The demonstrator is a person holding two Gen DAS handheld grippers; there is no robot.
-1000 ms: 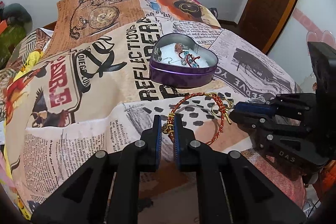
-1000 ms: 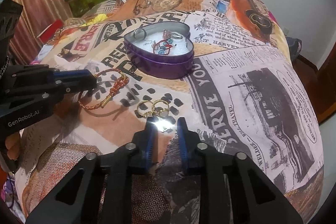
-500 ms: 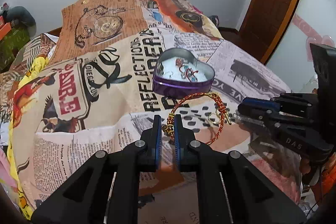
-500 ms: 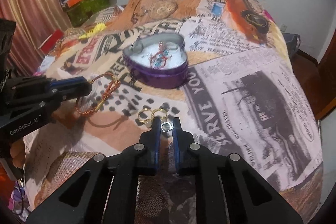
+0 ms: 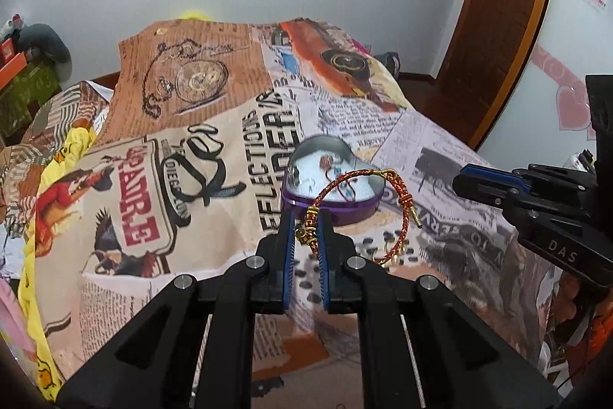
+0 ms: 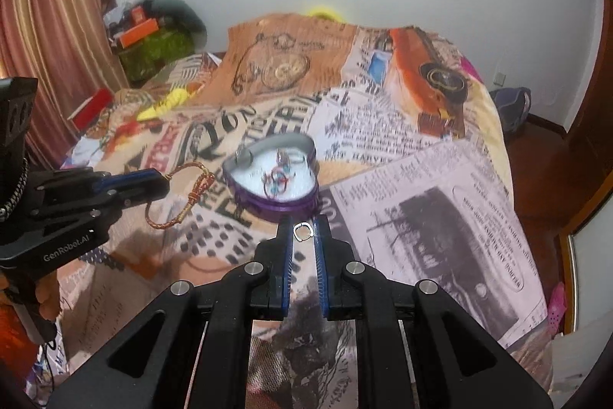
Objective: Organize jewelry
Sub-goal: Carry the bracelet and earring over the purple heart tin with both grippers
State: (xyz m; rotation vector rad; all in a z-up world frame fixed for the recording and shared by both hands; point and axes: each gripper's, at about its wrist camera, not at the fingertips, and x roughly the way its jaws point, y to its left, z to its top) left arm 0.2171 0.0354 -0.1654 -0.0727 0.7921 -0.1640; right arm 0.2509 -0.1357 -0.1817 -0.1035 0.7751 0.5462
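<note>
Your left gripper has its jaws pinching the red and gold braided bracelet at its beaded gold part, so the rest of the loop hangs free to the right of the fingers, with the gold clasp end pointing down. In the right wrist view the loop looks clear of the printed bedspread. Holding it by the beads is sensible, I think, because the thick part gives the pads something firm, while the thin cord could slip.

Your right gripper has its jaws nearly together, pinching a small silver ring right at the fingertips. The ring stands across the gap, so only its two sides touch the pads. This grip looks delicate; a small shake may drop it.

The purple heart-shaped tin sits on the bedspread just beyond both grippers, open, with a white lining and some rings and a red and blue piece already inside. It seems the place for both items. Some small gold rings lie on the cloth near the bracelet, and they probably come after.
</note>
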